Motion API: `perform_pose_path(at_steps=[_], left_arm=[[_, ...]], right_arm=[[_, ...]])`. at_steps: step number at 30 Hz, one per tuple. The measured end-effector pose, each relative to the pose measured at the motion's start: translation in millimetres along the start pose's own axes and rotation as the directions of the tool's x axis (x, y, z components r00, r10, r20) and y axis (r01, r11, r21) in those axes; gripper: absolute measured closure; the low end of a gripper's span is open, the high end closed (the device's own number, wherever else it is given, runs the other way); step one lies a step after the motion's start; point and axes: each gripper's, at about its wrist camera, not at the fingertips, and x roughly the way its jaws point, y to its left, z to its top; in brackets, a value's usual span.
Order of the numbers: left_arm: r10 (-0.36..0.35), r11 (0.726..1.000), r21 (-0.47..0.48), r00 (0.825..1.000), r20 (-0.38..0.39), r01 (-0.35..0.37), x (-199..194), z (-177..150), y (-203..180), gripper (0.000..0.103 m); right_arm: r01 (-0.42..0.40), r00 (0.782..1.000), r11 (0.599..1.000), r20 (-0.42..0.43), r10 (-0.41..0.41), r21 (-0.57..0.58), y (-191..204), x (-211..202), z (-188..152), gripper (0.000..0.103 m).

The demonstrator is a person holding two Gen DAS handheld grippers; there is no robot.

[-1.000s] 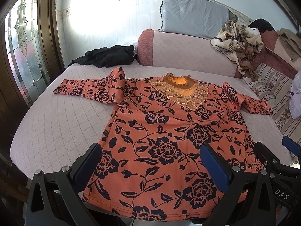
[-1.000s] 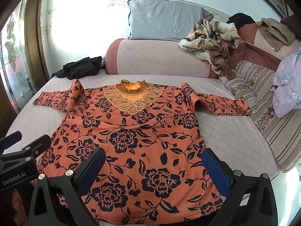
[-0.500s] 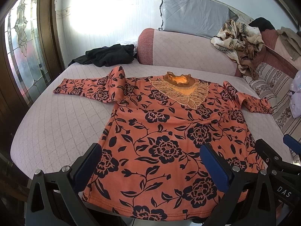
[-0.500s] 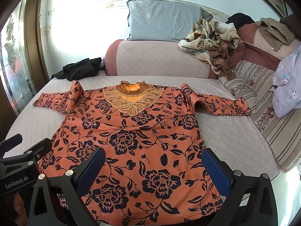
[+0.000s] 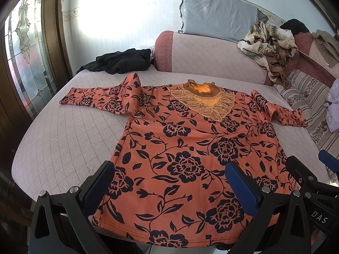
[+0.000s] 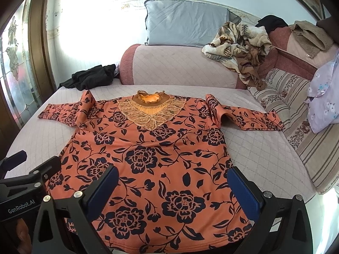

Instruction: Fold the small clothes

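An orange top with black flowers and a lace collar [image 5: 186,148] lies flat, front up, on the quilted pink bed [image 5: 63,139], sleeves spread to both sides. It also shows in the right wrist view [image 6: 152,160]. My left gripper [image 5: 169,186] is open and empty, held above the hem's left part. My right gripper [image 6: 173,188] is open and empty above the hem's right part. Each gripper shows at the edge of the other's view, the right one [image 5: 311,182] and the left one [image 6: 27,173].
A black garment [image 5: 118,61] lies at the bed's far left corner. A pink bolster [image 5: 211,57] and grey pillow [image 5: 216,19] stand at the back. A patterned blanket [image 6: 239,42] and striped cushions [image 6: 296,114] fill the right side. A glass door [image 5: 25,63] is left.
Both grippers have drifted back and up very slightly; the top sits a little lower in the views. Nothing was gripped or moved.
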Motion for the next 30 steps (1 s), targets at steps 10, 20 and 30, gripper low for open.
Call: perform_pose_path(at_steps=[10, 20, 30], left_arm=[[0.002, 1.0, 0.0, 1.0, -0.003, -0.002, 1, -1, -1, 0.0], [0.0, 1.0, 0.0, 1.0, -0.003, 0.0, 0, 0, 0, 0.0], [-0.008, 0.998, -0.059, 0.999, -0.036, 0.006, 16, 5, 21, 0.0]], right_arm=[[0.001, 1.0, 1.0, -0.001, -0.001, 0.002, 0, 0, 0, 0.0], [-0.002, 1.0, 1.0, 0.0, 0.002, 0.004, -1, -1, 0, 0.0], [-0.185, 0.981, 0.975, -0.043, 0.191, 0.121, -22, 16, -2, 0.0]])
